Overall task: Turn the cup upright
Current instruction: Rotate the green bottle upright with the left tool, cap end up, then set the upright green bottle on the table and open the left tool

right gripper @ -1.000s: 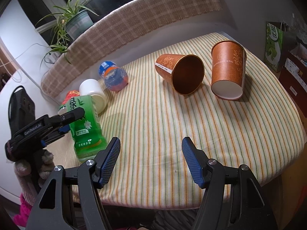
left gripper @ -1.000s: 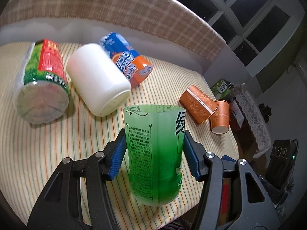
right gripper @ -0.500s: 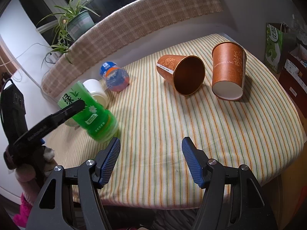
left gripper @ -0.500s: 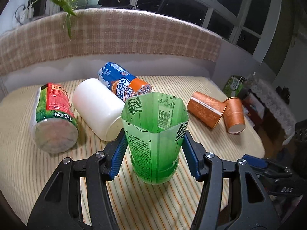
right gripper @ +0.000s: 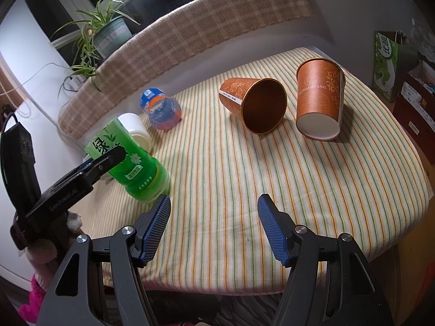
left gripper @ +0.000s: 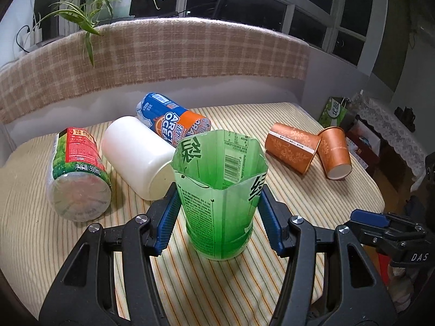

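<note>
The green translucent plastic cup cut from a tea bottle (left gripper: 221, 203) is gripped between the blue pads of the left gripper (left gripper: 218, 214), mouth up and nearly vertical, base on or just above the striped table (right gripper: 312, 184). From the white plastic jar (left gripper: 138, 157) lying on its side, the cup is just in front. Probably best if the base is pressed flat before the jaws are eased apart slowly, so nothing gets dragged over. The right gripper (right gripper: 213, 228) is held spread with nothing in it, well away from the jar, nearer the two orange paper cups (right gripper: 255, 106).
</note>
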`<act>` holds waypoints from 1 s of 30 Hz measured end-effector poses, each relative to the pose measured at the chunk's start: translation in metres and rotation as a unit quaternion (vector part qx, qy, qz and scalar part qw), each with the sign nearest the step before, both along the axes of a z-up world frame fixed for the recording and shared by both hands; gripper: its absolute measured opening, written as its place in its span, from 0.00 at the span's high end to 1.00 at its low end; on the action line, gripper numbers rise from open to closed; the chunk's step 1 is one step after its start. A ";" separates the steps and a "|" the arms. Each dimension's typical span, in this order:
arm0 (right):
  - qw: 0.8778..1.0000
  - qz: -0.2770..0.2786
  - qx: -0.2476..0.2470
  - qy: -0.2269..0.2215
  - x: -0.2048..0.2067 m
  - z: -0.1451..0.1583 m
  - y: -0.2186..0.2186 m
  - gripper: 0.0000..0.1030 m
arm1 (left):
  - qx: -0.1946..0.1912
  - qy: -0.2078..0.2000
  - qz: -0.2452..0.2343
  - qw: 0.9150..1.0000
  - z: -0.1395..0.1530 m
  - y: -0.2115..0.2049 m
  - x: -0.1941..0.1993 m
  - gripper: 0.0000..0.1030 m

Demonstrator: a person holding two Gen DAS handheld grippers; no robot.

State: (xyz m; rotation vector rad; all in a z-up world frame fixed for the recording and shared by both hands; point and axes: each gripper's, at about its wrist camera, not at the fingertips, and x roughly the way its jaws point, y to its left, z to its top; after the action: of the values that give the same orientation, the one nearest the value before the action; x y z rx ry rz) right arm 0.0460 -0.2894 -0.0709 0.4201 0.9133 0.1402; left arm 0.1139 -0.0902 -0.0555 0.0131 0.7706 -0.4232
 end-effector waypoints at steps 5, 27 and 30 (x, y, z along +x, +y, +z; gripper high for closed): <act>1.000 0.000 0.000 -0.001 0.000 0.001 0.000 0.36 | -0.006 0.007 -0.004 1.000 -0.002 -0.002 -0.002 0.43; 0.998 0.019 -0.035 -0.043 0.001 0.019 0.017 0.36 | -0.043 0.058 0.021 0.997 -0.019 0.034 -0.024 0.20; 0.997 0.025 -0.050 -0.059 0.002 0.026 0.023 0.36 | -0.038 0.040 0.039 0.998 -0.012 0.045 -0.032 0.20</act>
State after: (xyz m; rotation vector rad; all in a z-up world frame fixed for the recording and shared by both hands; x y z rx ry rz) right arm 0.0483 -0.2661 -0.0445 0.2930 0.8105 0.1630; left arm 0.0815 -0.0455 -0.0670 -0.1045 0.8306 -0.3808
